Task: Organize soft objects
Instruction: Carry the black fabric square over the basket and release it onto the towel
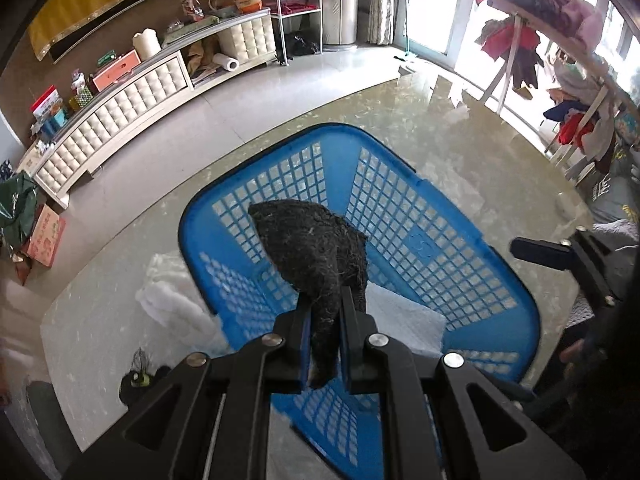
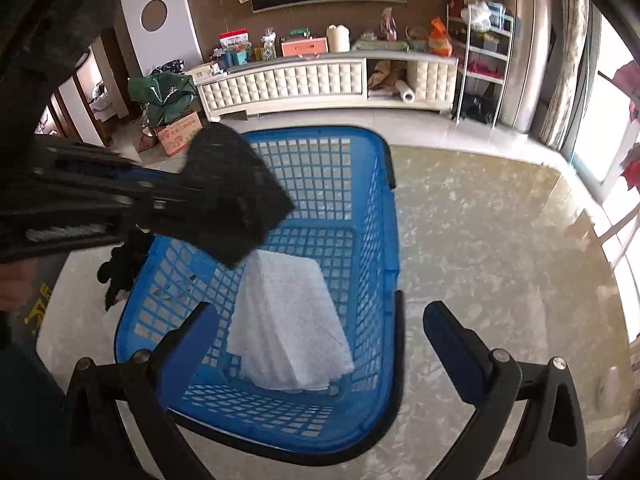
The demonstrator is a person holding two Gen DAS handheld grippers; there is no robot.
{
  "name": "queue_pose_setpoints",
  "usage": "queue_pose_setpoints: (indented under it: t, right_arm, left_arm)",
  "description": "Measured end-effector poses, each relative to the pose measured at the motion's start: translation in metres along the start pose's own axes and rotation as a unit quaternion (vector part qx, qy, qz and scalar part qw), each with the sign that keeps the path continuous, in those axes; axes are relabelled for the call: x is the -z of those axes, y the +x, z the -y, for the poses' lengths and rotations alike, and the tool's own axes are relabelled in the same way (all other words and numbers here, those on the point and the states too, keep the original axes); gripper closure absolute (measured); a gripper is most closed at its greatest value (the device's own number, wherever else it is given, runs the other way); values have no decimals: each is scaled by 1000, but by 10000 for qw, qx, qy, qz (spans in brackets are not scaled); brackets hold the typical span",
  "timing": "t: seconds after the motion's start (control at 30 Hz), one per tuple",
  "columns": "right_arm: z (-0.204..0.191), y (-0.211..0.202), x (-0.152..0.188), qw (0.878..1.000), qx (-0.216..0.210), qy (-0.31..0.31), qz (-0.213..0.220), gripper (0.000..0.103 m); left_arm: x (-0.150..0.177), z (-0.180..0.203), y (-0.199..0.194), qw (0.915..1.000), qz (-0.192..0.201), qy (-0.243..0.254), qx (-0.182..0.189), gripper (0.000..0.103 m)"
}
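On the glossy marbled tabletop (image 2: pixel 500 240) we count one blue plastic lattice basket (image 2: pixel 384 216), two white folded cloths, two dark soft things and our two grippers. Inside the basket lies one white folded towel (image 2: pixel 288 320), flat on the lattice floor toward the near end; the rest of the basket floor shows bare grid. Our left gripper (image 1: pixel 325 300) has its two fingers pinched tight on a black fuzzy felt-like cloth (image 1: pixel 316 248), which stands up from the jaws in a pointed, crumpled shape above the basket's interior; from the right wrist view the same cloth (image 2: pixel 236 196) hangs over the basket's left wall, clear of the towel below it. Our right gripper (image 2: pixel 316 324) holds nothing, its blue-padded fingers (image 2: pixel 196 344) spread wide, one over the basket's near left corner and the other outside the right wall above the table. Outside the basket, just beside its left wall, sits a second white fluffy folded cloth (image 1: pixel 168 292), and nearer to us a small black bundle with a green spot (image 1: pixel 140 380) rests on the table. Beyond the table, a long cream tufted cabinet (image 2: pixel 320 80) runs along the wall.
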State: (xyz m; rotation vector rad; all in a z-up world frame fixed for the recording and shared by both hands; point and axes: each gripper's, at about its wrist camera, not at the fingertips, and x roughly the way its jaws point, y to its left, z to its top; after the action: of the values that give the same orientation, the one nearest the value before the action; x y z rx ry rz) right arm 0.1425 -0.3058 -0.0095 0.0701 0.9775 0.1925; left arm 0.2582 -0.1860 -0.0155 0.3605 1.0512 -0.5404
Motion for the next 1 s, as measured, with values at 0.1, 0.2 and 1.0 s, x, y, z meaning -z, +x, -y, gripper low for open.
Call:
queue_pose_setpoints:
  t: [0.1, 0.2, 1.0]
  right_arm:
    - [-1, 0, -2, 9999, 128, 22, -8, 0]
    - [1, 2, -3, 9998, 152, 81, -45, 0]
    - [21, 20, -2, 9975, 464, 308, -440, 0]
  left_arm:
    - [-6, 1, 12, 10000, -43, 39, 66, 93]
    - [-9, 5, 24, 9998, -86, 205, -17, 93]
    - [1, 4, 56, 9960, -195, 837, -257, 82]
